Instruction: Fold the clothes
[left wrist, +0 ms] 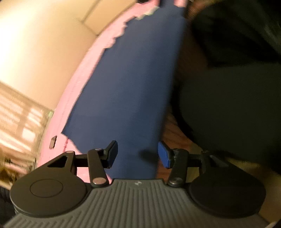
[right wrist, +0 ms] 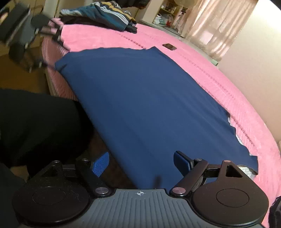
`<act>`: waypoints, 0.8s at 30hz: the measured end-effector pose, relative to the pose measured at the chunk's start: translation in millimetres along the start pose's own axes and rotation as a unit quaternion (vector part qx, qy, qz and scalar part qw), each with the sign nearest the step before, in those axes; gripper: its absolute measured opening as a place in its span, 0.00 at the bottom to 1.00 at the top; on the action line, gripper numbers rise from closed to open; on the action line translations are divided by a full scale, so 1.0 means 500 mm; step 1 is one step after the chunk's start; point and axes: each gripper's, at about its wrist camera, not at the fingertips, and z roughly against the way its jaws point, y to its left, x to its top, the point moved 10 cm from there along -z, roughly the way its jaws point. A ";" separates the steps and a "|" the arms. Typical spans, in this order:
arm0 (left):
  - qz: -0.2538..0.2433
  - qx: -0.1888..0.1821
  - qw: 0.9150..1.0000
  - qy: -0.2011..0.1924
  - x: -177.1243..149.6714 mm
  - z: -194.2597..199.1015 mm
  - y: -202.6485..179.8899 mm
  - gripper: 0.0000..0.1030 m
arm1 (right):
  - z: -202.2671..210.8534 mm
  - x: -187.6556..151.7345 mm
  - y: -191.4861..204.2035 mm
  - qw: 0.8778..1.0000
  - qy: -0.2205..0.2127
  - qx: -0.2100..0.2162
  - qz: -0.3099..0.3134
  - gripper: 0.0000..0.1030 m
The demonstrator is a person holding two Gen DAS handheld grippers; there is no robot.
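Right gripper (right wrist: 141,164) seen with jaws spread wide, nothing clasped; near edge of blue cloth (right wrist: 149,105) lies below gap, untouched. Left gripper (left wrist: 137,154) seen parted, empty, blue pads over same cloth (left wrist: 126,87). Cloth is spread flat on pink bed (right wrist: 219,73), near edge draped over bed side. Dark trousers (right wrist: 35,122) seen beside bed. Farther: phone (right wrist: 169,46) on cover past cloth; clothes pile (right wrist: 105,14) at far end. Curtain (right wrist: 216,22) behind.
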 end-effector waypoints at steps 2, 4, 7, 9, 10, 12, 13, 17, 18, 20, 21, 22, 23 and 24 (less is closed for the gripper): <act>-0.028 0.012 0.999 0.008 -0.010 -0.019 -0.021 0.47 | 0.000 0.000 -0.008 1.000 0.001 -0.003 -0.008 0.81; -0.051 0.028 0.998 0.011 -0.021 -0.039 -0.039 0.47 | 0.005 -0.001 -0.012 1.000 0.004 -0.006 -0.015 0.81; -0.100 0.075 0.992 0.016 -0.037 -0.069 -0.060 0.47 | 0.011 -0.007 -0.019 0.999 0.009 -0.012 -0.028 0.81; -0.128 0.105 0.986 0.013 -0.041 -0.080 -0.069 0.42 | 0.011 -0.009 -0.031 0.999 0.010 -0.016 -0.044 0.81; -0.125 0.111 0.986 0.010 -0.040 -0.077 -0.065 0.37 | 0.016 -0.012 -0.033 0.998 0.010 -0.020 -0.052 0.81; -0.112 0.118 0.987 0.004 -0.038 -0.070 -0.052 0.17 | 0.029 -0.021 -0.036 0.998 0.010 -0.028 -0.059 0.81; -0.092 0.113 0.989 0.000 -0.035 -0.060 -0.036 0.14 | 0.032 -0.021 -0.037 0.998 0.009 -0.032 -0.060 0.81; 0.026 0.076 0.997 -0.014 -0.018 -0.012 0.042 0.03 | 0.043 -0.019 -0.016 0.998 -0.012 -0.025 -0.048 0.83; 0.070 0.061 0.996 -0.017 -0.012 -0.002 0.071 0.03 | 0.043 -0.014 -0.006 0.999 -0.021 -0.020 -0.041 0.88; 0.135 0.039 0.990 -0.026 0.002 0.010 0.127 0.03 | 0.043 -0.001 0.016 0.999 -0.042 -0.019 -0.020 0.92; 0.164 0.030 0.986 -0.031 0.008 0.015 0.154 0.03 | 0.040 0.003 0.025 0.999 -0.047 -0.020 -0.009 0.92; 0.188 0.024 0.981 -0.036 0.016 0.018 0.180 0.03 | 0.034 0.007 0.036 0.999 -0.050 -0.021 0.005 0.92; 0.203 0.019 0.978 -0.041 0.021 0.019 0.203 0.03 | 0.027 0.010 0.046 0.998 -0.052 -0.022 0.020 0.92; 0.216 0.015 0.975 -0.044 0.025 0.017 0.224 0.03 | 0.018 0.013 0.056 0.998 -0.053 -0.027 0.036 0.92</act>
